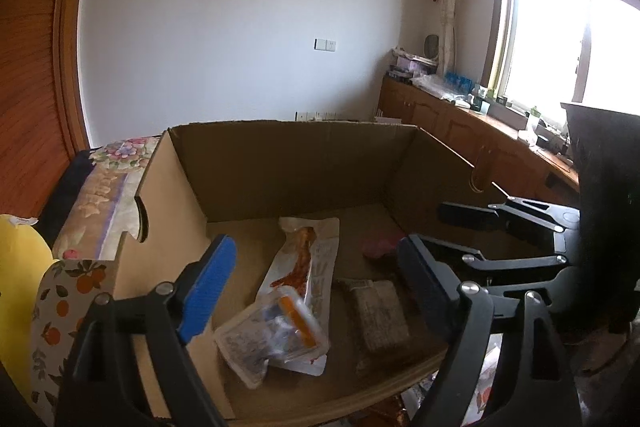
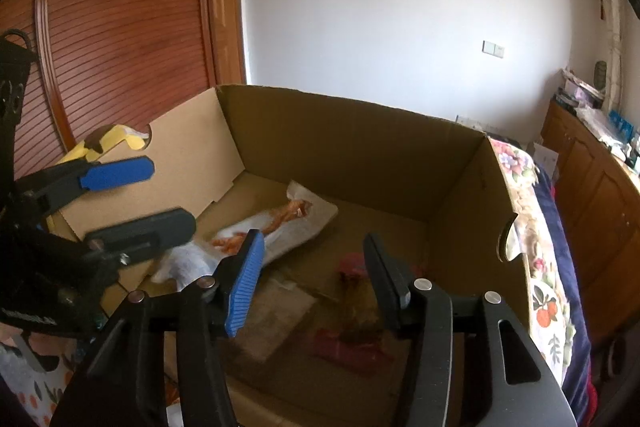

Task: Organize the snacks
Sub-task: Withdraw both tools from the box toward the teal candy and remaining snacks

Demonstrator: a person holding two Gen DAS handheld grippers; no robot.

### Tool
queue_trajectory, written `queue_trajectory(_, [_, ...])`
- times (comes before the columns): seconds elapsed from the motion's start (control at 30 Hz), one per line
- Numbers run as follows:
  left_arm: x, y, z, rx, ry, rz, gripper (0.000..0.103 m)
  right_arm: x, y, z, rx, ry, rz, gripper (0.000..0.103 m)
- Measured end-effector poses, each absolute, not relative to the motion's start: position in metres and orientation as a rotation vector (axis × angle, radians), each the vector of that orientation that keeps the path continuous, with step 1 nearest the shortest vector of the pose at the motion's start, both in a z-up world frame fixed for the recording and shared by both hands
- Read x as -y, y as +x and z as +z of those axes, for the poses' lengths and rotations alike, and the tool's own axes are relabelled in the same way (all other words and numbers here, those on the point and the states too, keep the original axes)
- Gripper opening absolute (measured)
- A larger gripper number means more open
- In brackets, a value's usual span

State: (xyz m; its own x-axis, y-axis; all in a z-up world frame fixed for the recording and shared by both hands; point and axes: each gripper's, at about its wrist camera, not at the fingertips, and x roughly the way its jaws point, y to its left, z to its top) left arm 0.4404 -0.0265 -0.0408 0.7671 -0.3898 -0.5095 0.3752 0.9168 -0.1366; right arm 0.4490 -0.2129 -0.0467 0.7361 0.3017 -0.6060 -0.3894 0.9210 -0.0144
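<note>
Snacks (image 1: 298, 269) on box (image 1: 280, 163) floor | both grippers' fingers apart, empty

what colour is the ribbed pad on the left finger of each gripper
Blue ribbed pad, opposite a black finger; clearest in the left wrist view.

Four snack packets (image 1: 304, 267) lie in the cardboard box (image 1: 280, 163) on the bedspread (image 1: 100, 195).

Black tool (image 1: 316, 291), blue-ribbed pad, silver screws.
</note>
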Motion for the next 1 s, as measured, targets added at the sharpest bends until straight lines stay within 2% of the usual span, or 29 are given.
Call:
queue_trajectory(0.57, [0.021, 0.385, -0.014, -0.471, 0.036, -0.401, 0.085, 0.227, 0.387, -0.009, -0.581, -0.109, 0.383, 0.055])
queue_trajectory(1.0, [-0.006, 0.31, -0.047, -0.561, 0.034, -0.391, 0.085, 0.225, 0.311, -0.028, -0.658, -0.079, 0.402, 0.056])
